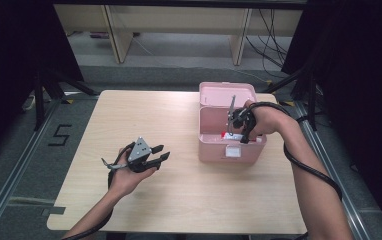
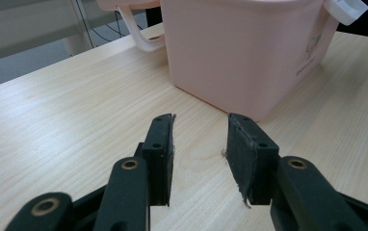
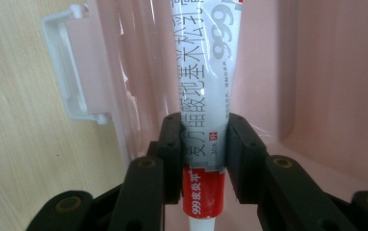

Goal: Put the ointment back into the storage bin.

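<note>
Right gripper (image 3: 202, 159) is clamping a white ointment tube (image 3: 206, 91) with a red band, jaws pressing on both sides near the cap end. It is holding the tube inside the open pink box (image 1: 227, 145) at the table's (image 1: 129, 115) right side. Left gripper (image 2: 199, 144) is hovering over bare tabletop left of the box, jaws parted, gripping nothing.

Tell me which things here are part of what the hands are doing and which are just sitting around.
In use:
- open pink plastic box
- white ointment tube with a red band, clamped in the right tool over the box
- left tool, open, idle on the table

Just around:
- light wooden table
- black cables on the floor
</note>
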A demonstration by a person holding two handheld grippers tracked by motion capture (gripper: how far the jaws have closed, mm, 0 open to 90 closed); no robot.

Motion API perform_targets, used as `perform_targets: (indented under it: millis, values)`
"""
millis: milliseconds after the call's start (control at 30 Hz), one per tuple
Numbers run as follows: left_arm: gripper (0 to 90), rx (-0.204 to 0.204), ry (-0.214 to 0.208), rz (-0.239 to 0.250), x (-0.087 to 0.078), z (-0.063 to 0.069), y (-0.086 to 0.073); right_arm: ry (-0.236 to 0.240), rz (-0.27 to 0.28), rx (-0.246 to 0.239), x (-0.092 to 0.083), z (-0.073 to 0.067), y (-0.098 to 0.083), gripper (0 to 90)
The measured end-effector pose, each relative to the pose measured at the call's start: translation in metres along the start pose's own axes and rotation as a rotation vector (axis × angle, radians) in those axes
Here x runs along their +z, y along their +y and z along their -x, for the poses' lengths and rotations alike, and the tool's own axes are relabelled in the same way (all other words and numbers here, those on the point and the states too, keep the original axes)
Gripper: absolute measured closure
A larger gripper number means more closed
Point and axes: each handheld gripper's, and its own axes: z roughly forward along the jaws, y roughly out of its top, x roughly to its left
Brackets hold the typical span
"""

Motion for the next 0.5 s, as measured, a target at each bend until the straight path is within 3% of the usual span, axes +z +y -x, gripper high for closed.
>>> perform_targets:
  millis: [33,67,167,233,500]
  values:
    - [61.6,0.0,0.0,0.0,0.0001,0.0,-0.0001,-0.011,0.006,-0.026,0.0015,0.002,-0.0007,71.3]
    - [61.6,-0.001,0.0,0.0,0.0001,0.0,-0.0001,0.007,-0.021,0.009,0.0003,-0.0001,0.0002,71.3]
    - [61.5,-0.003,-0.001,0.001,0.0004,0.0,0.0001,0.007,-0.019,0.032,0.0015,-0.0005,-0.0004,71.3]
    - [61.5,-0.004,-0.001,0.0,0.0003,0.0,0.0003,0.006,-0.025,0.017,0.0023,0.0008,-0.0003,71.4]
    - [61.4,-0.005,-0.006,0.005,0.0015,0.0001,-0.0003,0.017,-0.029,0.039,0.0077,0.0005,-0.0014,71.3]
